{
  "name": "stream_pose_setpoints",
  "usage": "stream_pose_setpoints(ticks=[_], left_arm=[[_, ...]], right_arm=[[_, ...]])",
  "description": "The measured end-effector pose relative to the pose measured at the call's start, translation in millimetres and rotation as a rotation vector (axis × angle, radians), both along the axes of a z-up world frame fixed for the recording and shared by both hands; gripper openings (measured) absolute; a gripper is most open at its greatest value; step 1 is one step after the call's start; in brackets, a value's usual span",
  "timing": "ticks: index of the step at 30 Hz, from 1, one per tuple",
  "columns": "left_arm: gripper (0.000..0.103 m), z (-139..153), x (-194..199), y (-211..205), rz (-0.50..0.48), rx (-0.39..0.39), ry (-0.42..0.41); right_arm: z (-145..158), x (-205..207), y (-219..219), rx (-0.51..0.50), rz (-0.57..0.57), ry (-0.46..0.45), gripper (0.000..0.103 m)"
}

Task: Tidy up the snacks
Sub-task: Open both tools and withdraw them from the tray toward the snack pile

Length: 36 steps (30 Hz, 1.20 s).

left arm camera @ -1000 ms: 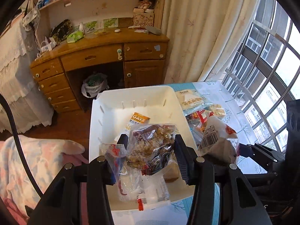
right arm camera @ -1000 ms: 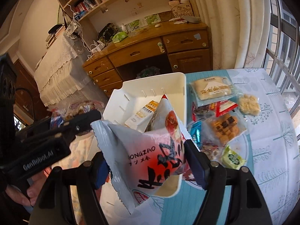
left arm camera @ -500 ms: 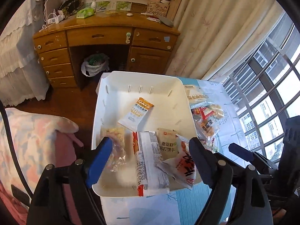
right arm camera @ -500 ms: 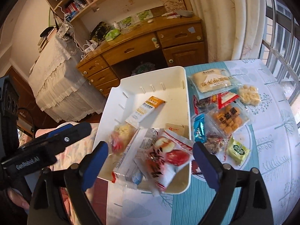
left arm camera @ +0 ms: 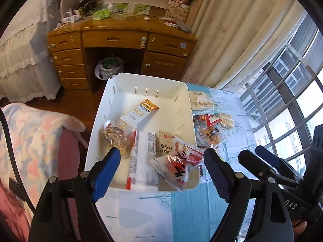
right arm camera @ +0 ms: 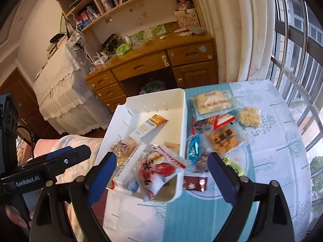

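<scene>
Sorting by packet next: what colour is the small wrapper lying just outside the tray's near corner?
Dark red with a white snowflake; the right wrist view shows it best.

Bright daylight from my window, round bendy pictures with dark corners.

Light comes in through the big window [left arm camera: 292, 92] on the right, and the glass there looks washed out and white. The curtain [left arm camera: 228, 40] glows softly. The white tray [left arm camera: 141, 84] and the table [right arm camera: 272, 141] are well lit, with only soft, faint shadows. Under the wooden desk [left arm camera: 121, 38] it is dark. Straight things like the window bars curve near the edges, and the corners go black. The snack bag [right arm camera: 155, 167] near my right hand-held gripper [right arm camera: 161, 171] looks a bit smeared and blurry. Far things look sharp enough.
</scene>
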<state>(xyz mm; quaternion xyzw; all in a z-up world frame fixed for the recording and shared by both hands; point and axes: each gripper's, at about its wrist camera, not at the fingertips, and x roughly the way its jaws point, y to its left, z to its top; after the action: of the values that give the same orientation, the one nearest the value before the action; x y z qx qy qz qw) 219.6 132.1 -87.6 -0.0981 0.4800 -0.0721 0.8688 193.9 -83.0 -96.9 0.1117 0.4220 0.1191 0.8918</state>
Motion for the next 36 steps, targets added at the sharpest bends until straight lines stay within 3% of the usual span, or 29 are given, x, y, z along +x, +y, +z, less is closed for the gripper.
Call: stream_pose_setpoints(ticks=[11,20,29,36], left_arm=[[0.084,8,-30,-66,0.112,-0.030,-0.004],[0.084,-10,-44,-122,0.182,-0.078,0.021],[0.084,-44,-42,-168,0.246,-0.075,0.124],[0.084,-77,-26,-192,0.293,-0.124,0.234]], right_arm=[[14,-15,-65,-0.051,0.096,-0.049,0.092],[20,-13,-114,-0.125,0.144,-0.094,0.092],[19,7,-144,-0.244,0.217,-0.159,0.092],[7,41,-159,-0.330,0.293,-0.167,0.092]])
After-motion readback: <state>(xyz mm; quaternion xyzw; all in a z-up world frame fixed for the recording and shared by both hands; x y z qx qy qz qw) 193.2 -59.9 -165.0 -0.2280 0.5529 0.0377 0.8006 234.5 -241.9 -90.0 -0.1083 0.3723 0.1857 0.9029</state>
